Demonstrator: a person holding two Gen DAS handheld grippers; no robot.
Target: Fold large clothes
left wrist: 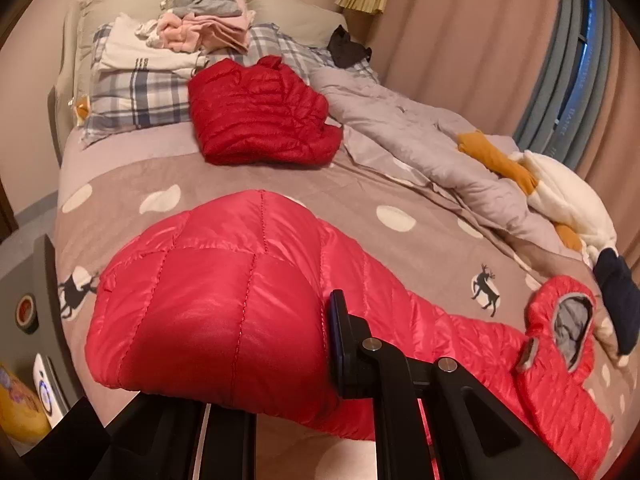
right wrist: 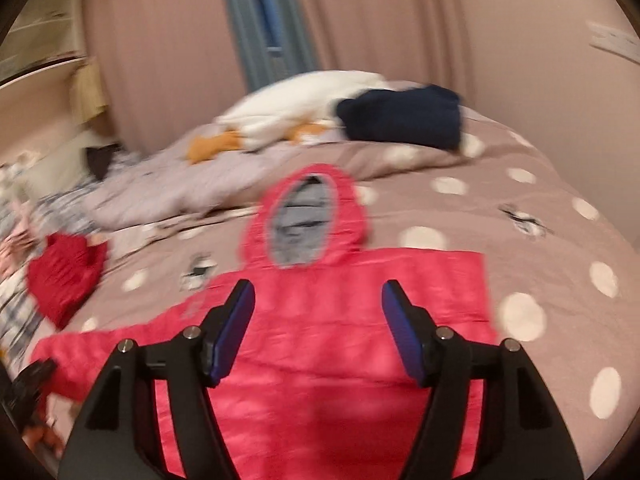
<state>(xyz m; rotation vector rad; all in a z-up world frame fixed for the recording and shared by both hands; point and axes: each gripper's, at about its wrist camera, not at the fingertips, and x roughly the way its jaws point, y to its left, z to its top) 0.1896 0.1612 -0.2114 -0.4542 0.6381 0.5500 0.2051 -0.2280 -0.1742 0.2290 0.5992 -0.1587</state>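
1. The bed point(right wrist: 520, 216), under its spotted taupe cover, is the work surface; its open middle is broad enough to spread a big garment flat, which is probably why the other things lie along its edges.

2. The pink puffer jacket point(right wrist: 332, 320), the piece being folded, lies across the near middle of the bed. In the right wrist view its hood point(right wrist: 298, 220) points away towards the curtain and the body is spread flat, and one side looks already turned in, giving a straight edge there. I judge the fold is at an early to middle stage.

3. A darker red jacket point(left wrist: 256, 112) lies in a compact bundle up near the plaid pillows point(left wrist: 132, 96), apart from the pink one. It looks like a finished piece set out of the way.

4. A white and orange plush toy point(left wrist: 560, 196) and a dark navy garment point(right wrist: 400, 120) rest along the far side of the bed, clear of the folding space.

5. The left gripper point(left wrist: 316, 344) has its jaws closed on a puffy fold of the pink jacket, which bulges over one finger and hides it. Holding this lifted lets the padded layer be carried over the body.

6. The right gripper point(right wrist: 318, 332) hangs above the jacket's chest with its jaws apart and nothing between them, apparently placed to take a new hold.
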